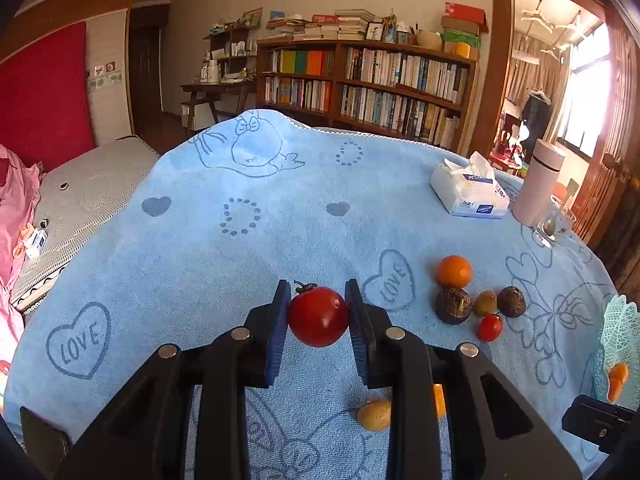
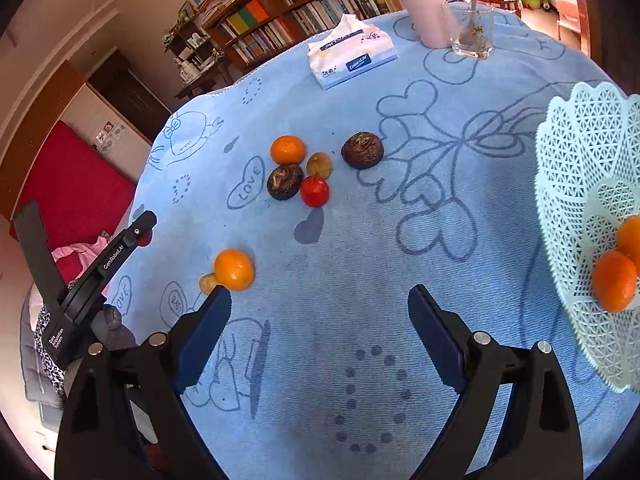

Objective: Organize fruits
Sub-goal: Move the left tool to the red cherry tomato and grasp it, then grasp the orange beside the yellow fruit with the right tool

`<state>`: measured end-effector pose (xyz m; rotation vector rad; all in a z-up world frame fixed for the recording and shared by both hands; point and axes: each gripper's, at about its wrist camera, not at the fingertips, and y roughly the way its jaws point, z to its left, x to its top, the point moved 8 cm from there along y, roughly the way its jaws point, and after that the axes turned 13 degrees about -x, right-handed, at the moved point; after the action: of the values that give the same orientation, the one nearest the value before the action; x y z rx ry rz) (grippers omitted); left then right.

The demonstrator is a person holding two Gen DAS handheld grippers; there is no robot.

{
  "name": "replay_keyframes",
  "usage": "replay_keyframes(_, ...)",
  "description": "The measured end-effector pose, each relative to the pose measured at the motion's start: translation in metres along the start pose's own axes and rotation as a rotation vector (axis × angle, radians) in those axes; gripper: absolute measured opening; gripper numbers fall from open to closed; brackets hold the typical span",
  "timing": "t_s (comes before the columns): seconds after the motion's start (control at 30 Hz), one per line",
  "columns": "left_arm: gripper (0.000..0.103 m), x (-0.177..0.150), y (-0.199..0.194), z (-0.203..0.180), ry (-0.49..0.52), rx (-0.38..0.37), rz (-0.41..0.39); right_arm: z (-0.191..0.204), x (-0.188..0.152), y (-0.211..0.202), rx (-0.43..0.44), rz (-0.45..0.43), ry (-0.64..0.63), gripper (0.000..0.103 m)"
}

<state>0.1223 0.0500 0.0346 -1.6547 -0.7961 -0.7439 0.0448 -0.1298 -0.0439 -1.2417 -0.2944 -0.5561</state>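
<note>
My left gripper (image 1: 318,304) is shut on a red tomato (image 1: 318,317) and holds it above the blue cloth (image 1: 240,264). On the cloth to its right lie an orange (image 1: 454,271), two dark brown fruits (image 1: 453,305), a small brownish fruit (image 1: 485,303) and a small red tomato (image 1: 489,327). A yellowish fruit (image 1: 374,414) lies below the fingers. My right gripper (image 2: 320,306) is open and empty above the cloth. An orange (image 2: 234,269) lies by its left finger. The lattice basket (image 2: 580,168) at the right holds oranges (image 2: 614,286).
A tissue pack (image 1: 470,194), a pale pink bottle (image 1: 538,182) and a glass (image 1: 554,226) stand at the far right of the table. A bed with pink bedding lies left; bookshelves stand behind. The left gripper's body (image 2: 92,280) shows at the left of the right wrist view.
</note>
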Motion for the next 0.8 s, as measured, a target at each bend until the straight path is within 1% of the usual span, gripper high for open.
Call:
replay_keyframes(0.1,0.028,0.001,-0.001,0.006,0.003,0.018,-0.014,0.024,-0.002,0.016,0.077,0.085,0.024,0.091)
replay_keyframes(0.17,0.028,0.000,-0.001,0.011,-0.017,0.006,-0.010,0.041,-0.003,0.024,0.115,0.125,0.027,0.090)
replay_keyframes(0.23,0.028,0.000,-0.001,0.017,-0.037,0.001,-0.008,0.057,-0.003,0.029,0.121,0.140,0.012,0.086)
replay_keyframes(0.3,0.028,0.001,-0.001,0.022,-0.058,0.004,-0.010,0.070,-0.003,0.035,0.117,0.153,0.003,0.080)
replay_keyframes(0.43,0.028,0.002,-0.004,0.028,-0.075,0.010,-0.023,0.092,0.002,0.049,0.124,0.172,-0.003,0.073)
replay_keyframes(0.47,0.028,0.002,-0.004,0.029,-0.078,0.013,-0.025,0.097,0.003,0.053,0.123,0.173,-0.003,0.069)
replay_keyframes(0.5,0.028,0.002,-0.004,0.030,-0.082,0.013,-0.026,0.100,0.004,0.057,0.119,0.173,-0.003,0.066)
replay_keyframes(0.53,0.028,0.002,-0.004,0.031,-0.088,0.010,-0.025,0.102,0.006,0.061,0.107,0.171,0.000,0.065)
replay_keyframes(0.6,0.028,0.002,-0.004,0.032,-0.101,0.002,-0.023,0.101,0.007,0.067,0.060,0.158,0.010,0.063)
replay_keyframes(0.73,0.029,0.002,-0.003,0.038,-0.124,0.003,-0.024,0.097,0.008,0.072,-0.020,0.125,0.007,0.061)
replay_keyframes(0.8,0.029,0.000,0.000,0.040,-0.138,0.001,-0.019,0.098,0.006,0.076,-0.036,0.129,-0.002,0.061)
